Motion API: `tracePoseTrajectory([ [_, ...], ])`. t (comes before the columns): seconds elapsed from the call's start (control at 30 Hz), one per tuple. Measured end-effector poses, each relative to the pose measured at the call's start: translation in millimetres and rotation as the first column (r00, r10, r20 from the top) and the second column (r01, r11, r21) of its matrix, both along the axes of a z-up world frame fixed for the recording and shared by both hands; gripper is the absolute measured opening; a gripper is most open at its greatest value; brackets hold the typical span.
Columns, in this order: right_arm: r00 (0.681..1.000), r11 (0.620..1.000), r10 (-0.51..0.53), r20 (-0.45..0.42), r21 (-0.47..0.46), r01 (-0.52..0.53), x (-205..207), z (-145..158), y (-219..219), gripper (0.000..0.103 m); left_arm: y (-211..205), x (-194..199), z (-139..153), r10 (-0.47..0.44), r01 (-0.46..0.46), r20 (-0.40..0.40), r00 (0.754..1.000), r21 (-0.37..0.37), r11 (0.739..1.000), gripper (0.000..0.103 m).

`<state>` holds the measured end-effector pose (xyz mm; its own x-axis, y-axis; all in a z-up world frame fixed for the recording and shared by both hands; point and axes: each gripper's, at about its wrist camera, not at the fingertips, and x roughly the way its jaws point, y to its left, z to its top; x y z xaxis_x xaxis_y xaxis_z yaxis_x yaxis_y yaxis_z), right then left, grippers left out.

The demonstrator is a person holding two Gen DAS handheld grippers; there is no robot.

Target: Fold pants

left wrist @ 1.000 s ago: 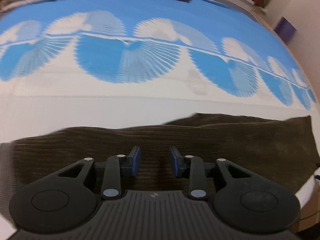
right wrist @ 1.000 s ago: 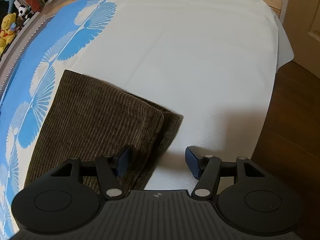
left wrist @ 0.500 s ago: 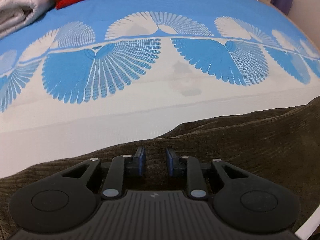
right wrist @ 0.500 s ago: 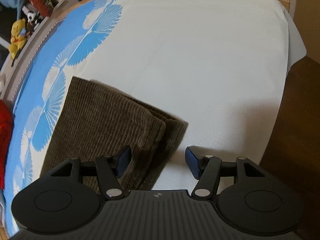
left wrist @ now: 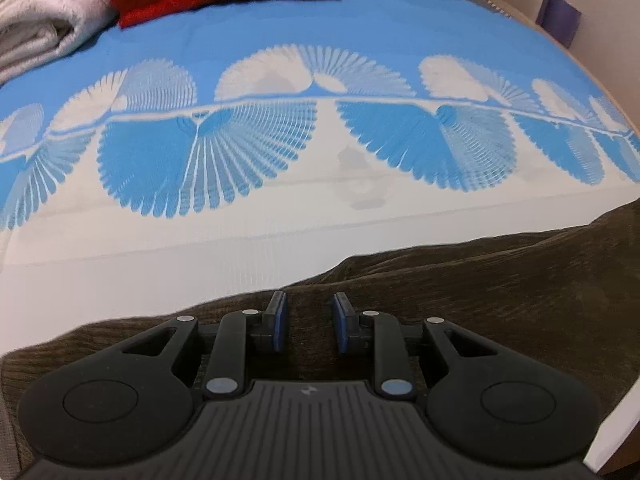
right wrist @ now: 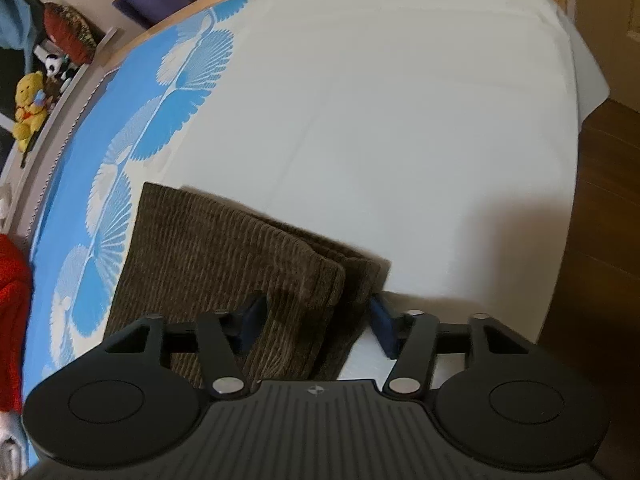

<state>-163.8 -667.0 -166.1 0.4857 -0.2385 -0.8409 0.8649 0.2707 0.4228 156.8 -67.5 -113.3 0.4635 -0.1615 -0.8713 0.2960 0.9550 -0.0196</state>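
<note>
Bed [right wrist: 400,120] with blue-and-white fan-print cover, brown corduroy pants [right wrist: 208,256] lying folded on its white part, left claw [left wrist: 307,326] pinching a raised fold of pants, right claw [right wrist: 316,322] just closing around the pants' doubled hem end, pads at the cloth

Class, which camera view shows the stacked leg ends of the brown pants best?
The right wrist view: both layered hems of the brown pants show, with the right gripper closing around them. The left wrist view shows only a rumpled stretch, no leg ends.
</note>
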Motion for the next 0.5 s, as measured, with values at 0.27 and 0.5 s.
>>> tracePoseTrajectory([
  [0.27,0.999,0.995,-0.028,0.022,-0.094,0.03,7,26,16,0.019,12,-27,50,0.003,0.001,0.096,0.995,-0.039,0.999,0.032],
  [0.5,0.973,0.882,0.21,0.097,-0.449,-0.146,49,130,113,0.018,51,-41,72,0.077,-0.069,0.124,0.989,-0.069,0.995,0.032],
])
